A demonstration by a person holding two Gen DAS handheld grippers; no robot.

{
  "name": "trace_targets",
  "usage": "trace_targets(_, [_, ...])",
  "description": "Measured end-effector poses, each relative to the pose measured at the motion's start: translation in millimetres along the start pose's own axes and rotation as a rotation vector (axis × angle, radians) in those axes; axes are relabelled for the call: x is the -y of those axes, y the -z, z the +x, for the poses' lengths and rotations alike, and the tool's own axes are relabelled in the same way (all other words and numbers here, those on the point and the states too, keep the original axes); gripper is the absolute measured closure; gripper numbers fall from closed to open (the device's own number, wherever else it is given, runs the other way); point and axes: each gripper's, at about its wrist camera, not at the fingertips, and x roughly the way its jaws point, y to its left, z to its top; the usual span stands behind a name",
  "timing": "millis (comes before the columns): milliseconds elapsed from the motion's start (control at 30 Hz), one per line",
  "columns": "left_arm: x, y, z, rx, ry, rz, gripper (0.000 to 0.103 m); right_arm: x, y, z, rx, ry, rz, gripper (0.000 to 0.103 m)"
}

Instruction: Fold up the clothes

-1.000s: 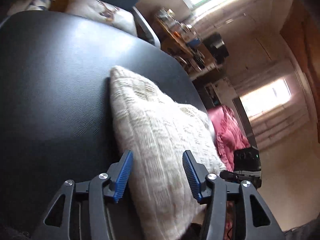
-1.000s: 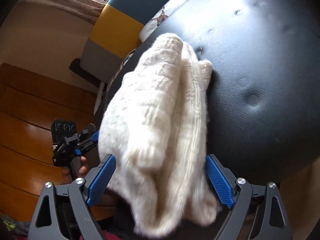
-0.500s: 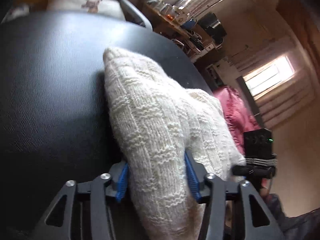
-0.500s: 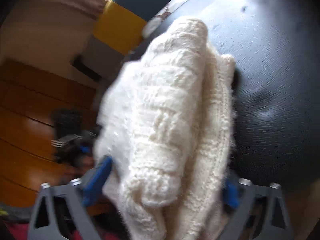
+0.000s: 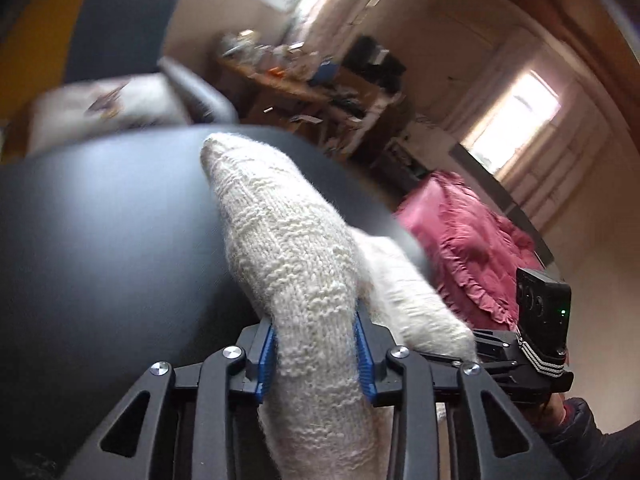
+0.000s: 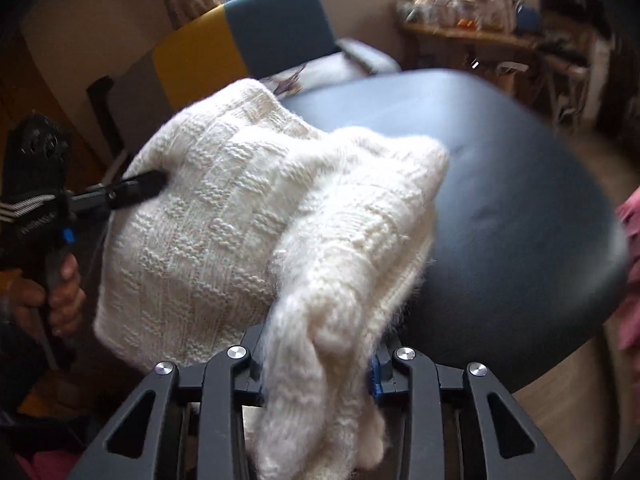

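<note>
A black padded table (image 5: 100,240) fills the lower left of the left wrist view and the right half of the right wrist view (image 6: 520,200); its surface is smooth, leather-like and dimpled.

Lying across the table's near edge is a cream knitted sweater (image 6: 224,216), folded into a thick bundle with a basket-weave pattern. In the left wrist view the sweater (image 5: 288,248) runs as a long roll from the gripper away toward the table's far edge, ending in a rounded tip. In the right wrist view it shows as two lobes, the broader one hanging past the table's left edge, the fuzzier one reaching down into the gripper. No label or writing on the knit can be read.

Beyond the table stand a yellow and blue chair back (image 6: 248,36) and a cluttered wooden shelf (image 5: 304,80). A crumpled pink garment (image 5: 472,248) lies off the table's right side.

The left gripper (image 5: 316,352) has its blue pads pressed against both sides of the sweater roll, jaws narrowed and clamped on it. The right gripper (image 6: 316,364) is likewise squeezed onto the fuzzy lobe, the knit bulging out above and below its pads. Each gripper shows in the other's view, held in a hand (image 6: 60,292); the small print on its body is too blurred to read.
</note>
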Motion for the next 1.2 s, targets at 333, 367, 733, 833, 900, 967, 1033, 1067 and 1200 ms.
trace_targets(333, [9.7, -66.2, 138.6, -0.179, -0.125, 0.135, 0.081, 109.4, -31.3, 27.6, -0.005, 0.098, 0.237, 0.067])
trace_targets(367, [4.5, -65.6, 150.6, -0.207, -0.17, 0.145, 0.081, 114.2, -29.6, 31.8, -0.002, 0.071, 0.264, 0.062])
trace_targets(733, [17.0, -62.7, 135.0, -0.174, -0.321, 0.182, 0.067, 100.9, -15.2, 35.2, 0.046, 0.09, 0.297, 0.032])
trace_targets(833, [22.0, -50.9, 109.8, -0.143, -0.394, 0.191, 0.067, 98.0, -4.7, 8.2, 0.092, 0.188, 0.241, 0.029])
trace_targets(900, [27.3, -39.8, 96.1, -0.133, -0.427, 0.193, 0.067, 87.0, -5.6, -8.5, 0.127, 0.274, 0.184, 0.016])
trace_targets(967, [36.2, -25.7, 82.8, -0.122, -0.453, 0.191, 0.066, 74.9, -7.7, -24.4, 0.16, 0.354, 0.125, 0.01])
trace_targets(1033, [46.6, -11.3, 69.2, -0.109, -0.481, 0.193, 0.066, 56.4, -7.1, -39.1, 0.184, 0.441, 0.06, 0.006])
trace_targets(1067, [51.4, -4.6, 59.2, -0.093, -0.493, 0.193, 0.066, 49.5, -8.9, -45.0, 0.196, 0.473, 0.045, 0.002])
trace_targets(1200, [75.6, 8.7, 21.7, -0.013, -0.526, 0.187, 0.066, 18.2, -9.8, -68.5, 0.208, 0.52, -0.009, 0.0])
